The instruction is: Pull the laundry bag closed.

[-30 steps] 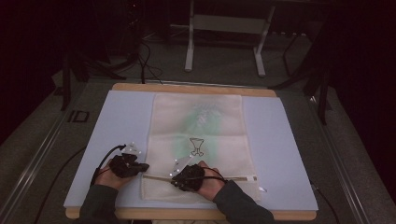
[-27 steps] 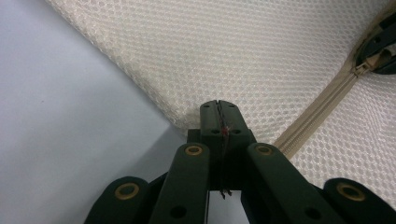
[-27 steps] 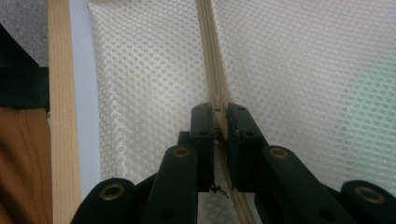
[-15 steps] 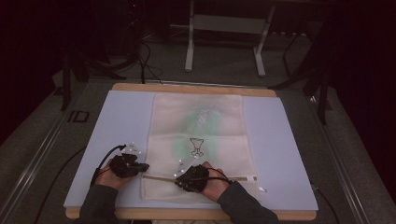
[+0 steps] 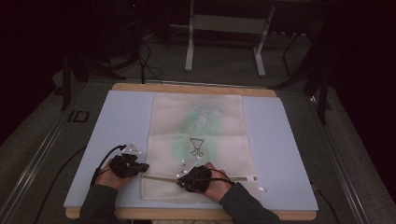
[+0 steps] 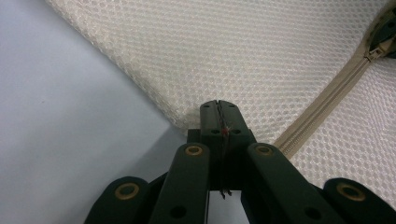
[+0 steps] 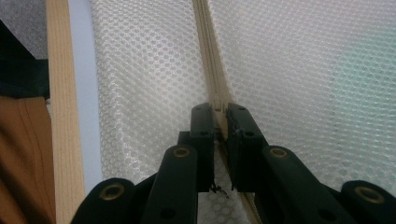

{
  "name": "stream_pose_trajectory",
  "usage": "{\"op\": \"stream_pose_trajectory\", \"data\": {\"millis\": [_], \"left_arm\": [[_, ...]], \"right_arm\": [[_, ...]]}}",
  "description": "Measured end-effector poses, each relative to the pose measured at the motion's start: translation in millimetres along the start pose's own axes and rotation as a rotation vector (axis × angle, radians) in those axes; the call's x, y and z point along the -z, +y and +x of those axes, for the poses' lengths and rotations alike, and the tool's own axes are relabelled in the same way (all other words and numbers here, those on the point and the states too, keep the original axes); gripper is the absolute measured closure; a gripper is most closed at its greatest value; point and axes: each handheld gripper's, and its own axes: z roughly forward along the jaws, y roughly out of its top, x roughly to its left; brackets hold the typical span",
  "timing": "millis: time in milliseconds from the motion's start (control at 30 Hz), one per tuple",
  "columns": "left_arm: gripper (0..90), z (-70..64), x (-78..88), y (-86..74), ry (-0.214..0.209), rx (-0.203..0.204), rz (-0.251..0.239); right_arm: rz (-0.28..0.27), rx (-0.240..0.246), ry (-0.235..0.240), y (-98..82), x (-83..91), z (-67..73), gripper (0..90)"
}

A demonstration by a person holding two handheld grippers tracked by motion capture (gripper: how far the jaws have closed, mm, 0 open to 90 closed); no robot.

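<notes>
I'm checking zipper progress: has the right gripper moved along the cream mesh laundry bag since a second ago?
No. The right gripper sits at the same spot on the cream mesh laundry bag's zipper, below the black printed figure.

Left gripper (image 5: 140,167) low at near left, held in left hand (image 5: 109,175), tips pointing right, jaws pressed together. Right gripper (image 5: 181,181) low at near centre, gripped by right hand (image 5: 215,183), tips pointing left toward other gripper, jaws nearly together. Forearms entering from bottom edge, dark sleeves, angled inward. Cable looped off each gripper.
</notes>
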Motion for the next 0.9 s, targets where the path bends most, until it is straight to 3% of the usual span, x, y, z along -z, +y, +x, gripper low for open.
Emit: {"op": "stream_pose_trajectory", "data": {"millis": [900], "left_arm": [[89.9,0.1,0.2,-0.1,0.0,-0.002,0.003]], "right_arm": [[0.0,-0.012,-0.026,-14.2,13.4,-0.6,82.2]]}}
